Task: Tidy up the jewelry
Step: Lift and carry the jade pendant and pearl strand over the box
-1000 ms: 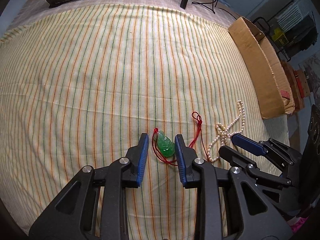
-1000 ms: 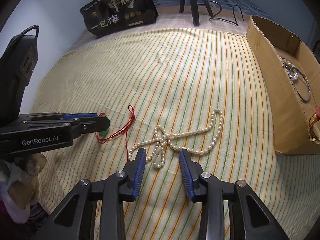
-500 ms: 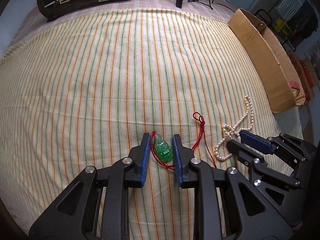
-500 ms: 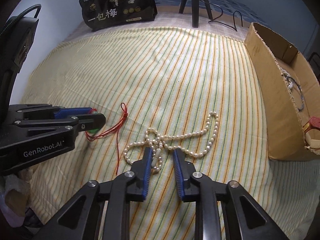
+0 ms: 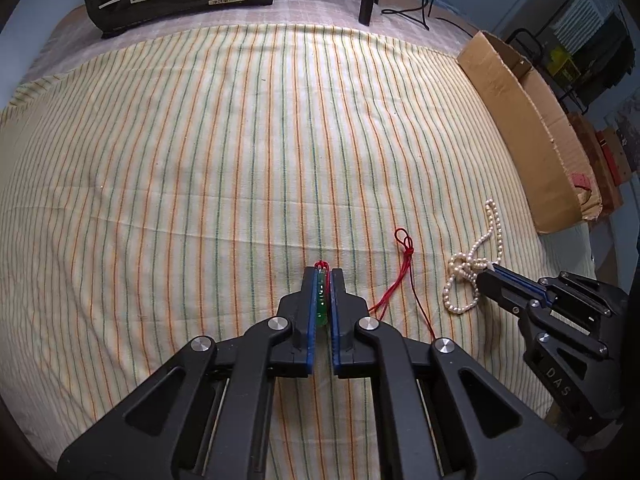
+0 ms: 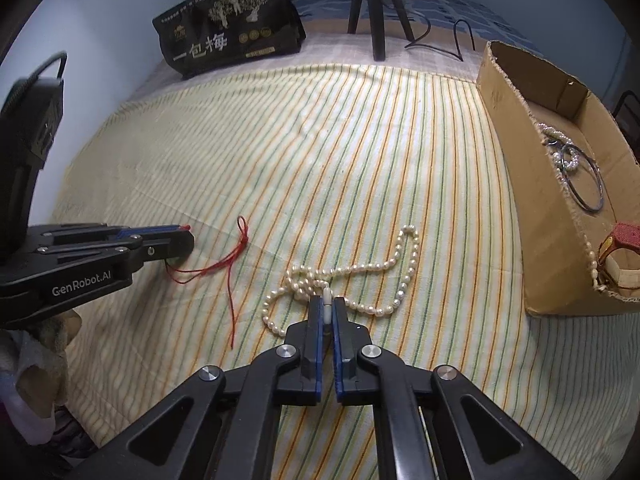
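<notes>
A green jade pendant (image 5: 321,304) on a red cord (image 5: 405,264) lies on the striped cloth. My left gripper (image 5: 322,274) is shut on the pendant, its cord trailing right; it also shows in the right wrist view (image 6: 188,242) with the cord (image 6: 232,264). A white pearl necklace (image 6: 360,276) lies knotted on the cloth. My right gripper (image 6: 327,302) is shut on its white clasp. In the left wrist view the right gripper (image 5: 490,274) touches the pearl necklace (image 5: 466,276).
A cardboard box (image 6: 516,168) stands at the right with pearls, a metal ring (image 6: 584,184) and a red item inside; it also shows in the left wrist view (image 5: 520,120). A black printed bag (image 6: 228,36) and tripod legs (image 6: 376,8) stand at the far edge.
Both grippers have closed: the left on the green pendant, the right on the pearl necklace's clasp. Both moved slightly forward.
</notes>
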### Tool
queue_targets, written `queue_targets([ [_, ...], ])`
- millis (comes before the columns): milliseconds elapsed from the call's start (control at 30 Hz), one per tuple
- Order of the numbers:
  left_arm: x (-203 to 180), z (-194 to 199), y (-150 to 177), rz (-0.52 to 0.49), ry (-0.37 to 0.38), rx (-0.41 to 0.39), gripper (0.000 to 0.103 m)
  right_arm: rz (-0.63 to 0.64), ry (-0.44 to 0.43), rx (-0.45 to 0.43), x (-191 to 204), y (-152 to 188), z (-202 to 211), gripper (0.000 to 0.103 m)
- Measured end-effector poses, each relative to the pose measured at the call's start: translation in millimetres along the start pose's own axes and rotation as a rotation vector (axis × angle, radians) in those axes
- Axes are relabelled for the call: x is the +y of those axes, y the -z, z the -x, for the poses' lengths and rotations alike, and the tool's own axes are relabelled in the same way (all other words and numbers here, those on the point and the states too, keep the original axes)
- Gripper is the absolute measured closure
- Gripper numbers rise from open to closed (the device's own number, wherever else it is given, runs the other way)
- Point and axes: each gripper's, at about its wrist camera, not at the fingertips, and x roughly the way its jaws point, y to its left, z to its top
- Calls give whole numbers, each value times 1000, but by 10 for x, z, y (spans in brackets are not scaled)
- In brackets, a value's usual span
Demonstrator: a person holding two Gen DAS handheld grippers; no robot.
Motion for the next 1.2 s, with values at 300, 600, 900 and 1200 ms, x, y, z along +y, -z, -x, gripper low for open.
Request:
queue_targets([
  [300,33,177,13,18,27,-34,100,-25,-33,-48,-30,-105,196,102],
  [600,-107,499,-80,16,79,-107,100,-42,-65,-154,-39,-286,601,102],
  [900,-290,723,-138,2,122,-156,100,-60,-88,-219,-100,-419,877,102],
  [1200,-485,833,-228,-11,156,-189,100,-54,-80,-283,-95,-641,1105,102],
])
